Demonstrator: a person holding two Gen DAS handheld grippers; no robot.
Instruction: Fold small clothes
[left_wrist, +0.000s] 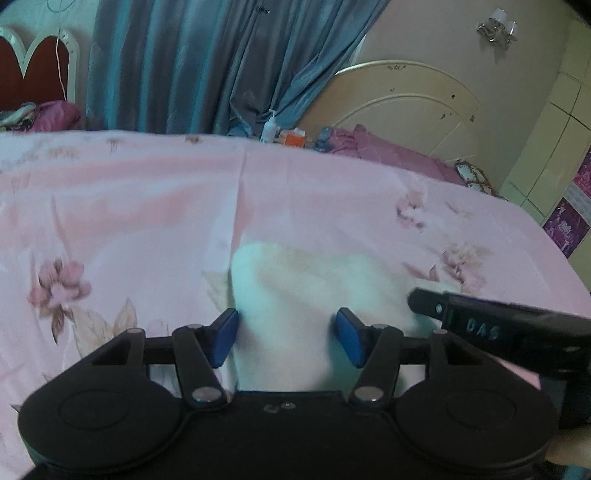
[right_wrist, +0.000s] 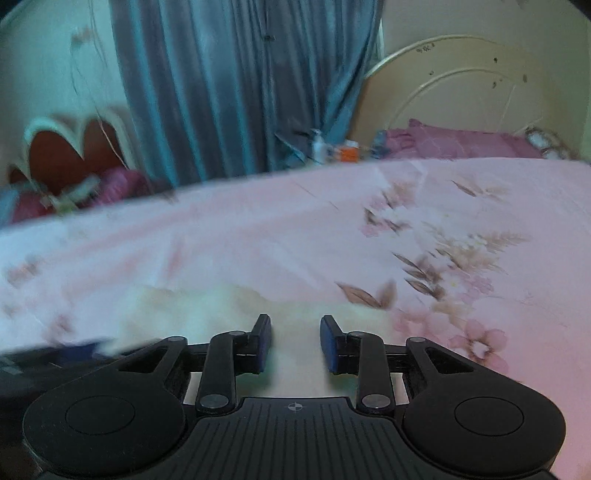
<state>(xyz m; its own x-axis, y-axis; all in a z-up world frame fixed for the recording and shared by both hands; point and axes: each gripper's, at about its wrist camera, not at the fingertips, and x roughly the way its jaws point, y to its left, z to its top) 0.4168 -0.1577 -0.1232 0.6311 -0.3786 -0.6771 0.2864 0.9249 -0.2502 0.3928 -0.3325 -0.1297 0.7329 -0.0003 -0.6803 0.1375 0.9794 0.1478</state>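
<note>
A small white garment (left_wrist: 306, 291) lies on the pink flowered bedsheet (left_wrist: 147, 206). My left gripper (left_wrist: 286, 338) is open, its blue pads on either side of the garment's near end, just above it. My right gripper (right_wrist: 295, 341) is open over the same white garment (right_wrist: 207, 306), which is blurred in that view. The right gripper's black finger (left_wrist: 480, 325) shows in the left wrist view at the garment's right edge. Part of the left gripper (right_wrist: 44, 354) shows blurred at the lower left of the right wrist view.
The pink sheet (right_wrist: 406, 229) spreads wide around the garment. At the bed's far edge stand a white pump bottle (left_wrist: 269, 127) and an orange box (left_wrist: 294, 138). Blue curtains (left_wrist: 207, 62), a cream headboard (left_wrist: 406, 107) and purple bedding (left_wrist: 388, 151) lie beyond.
</note>
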